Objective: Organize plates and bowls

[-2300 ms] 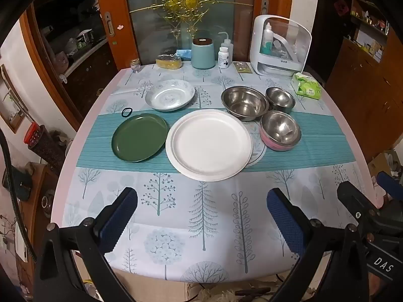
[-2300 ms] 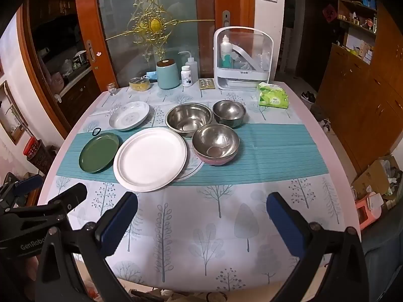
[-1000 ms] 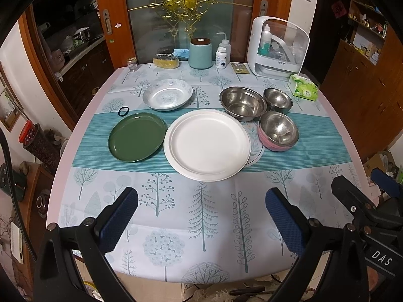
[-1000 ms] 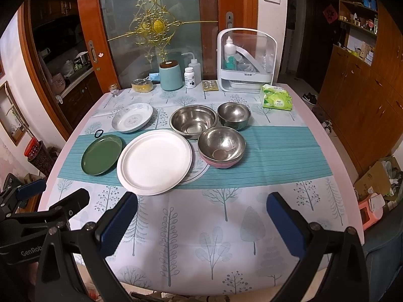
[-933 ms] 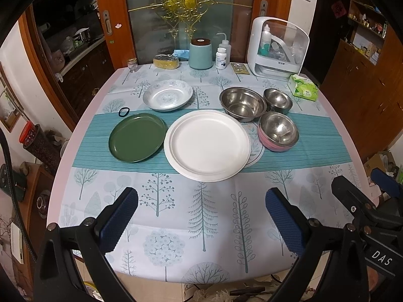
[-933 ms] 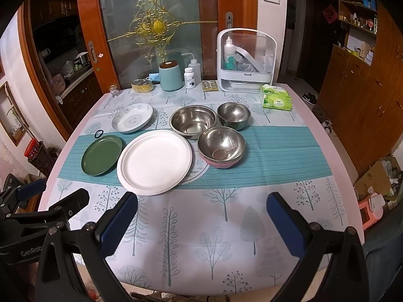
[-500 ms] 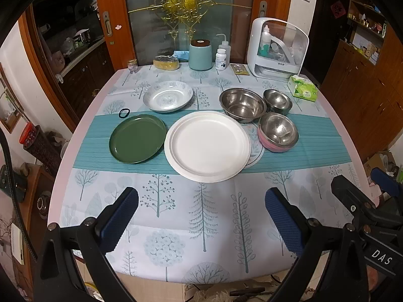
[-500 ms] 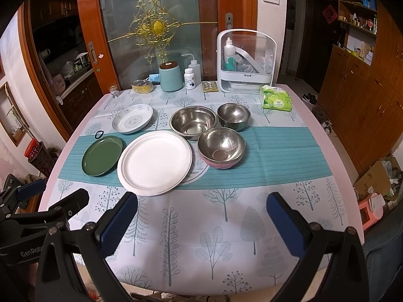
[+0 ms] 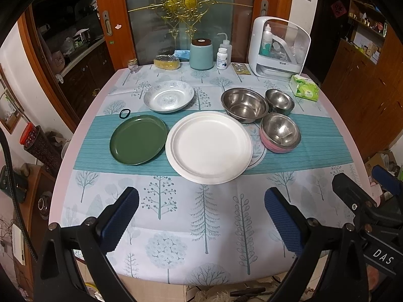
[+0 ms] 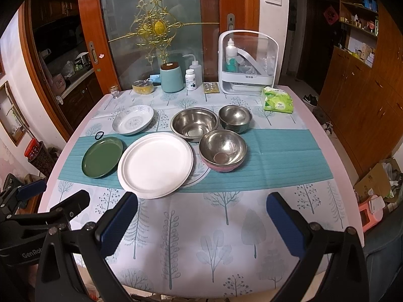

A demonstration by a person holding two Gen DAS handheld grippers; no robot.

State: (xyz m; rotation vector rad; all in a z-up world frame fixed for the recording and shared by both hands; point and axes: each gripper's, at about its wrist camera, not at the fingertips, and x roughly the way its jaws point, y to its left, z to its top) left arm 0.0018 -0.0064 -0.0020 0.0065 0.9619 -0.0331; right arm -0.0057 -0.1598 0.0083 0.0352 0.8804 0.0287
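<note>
Above, both the left gripper (image 9: 201,214) and right gripper (image 10: 201,214) gape empty; white plate (image 9: 209,147), likely stiff and slippery, suits a rim pinch

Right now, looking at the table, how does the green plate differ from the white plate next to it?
The green plate is dark and glossy; the white plate is pale and matte. The green plate is clearly smaller than the white plate. The green plate lies wholly on the teal runner, while the white plate overhangs it onto the tree-print cloth and covers part of a round mat. Both lie flat, empty, side by side, untouched by either gripper.
</note>
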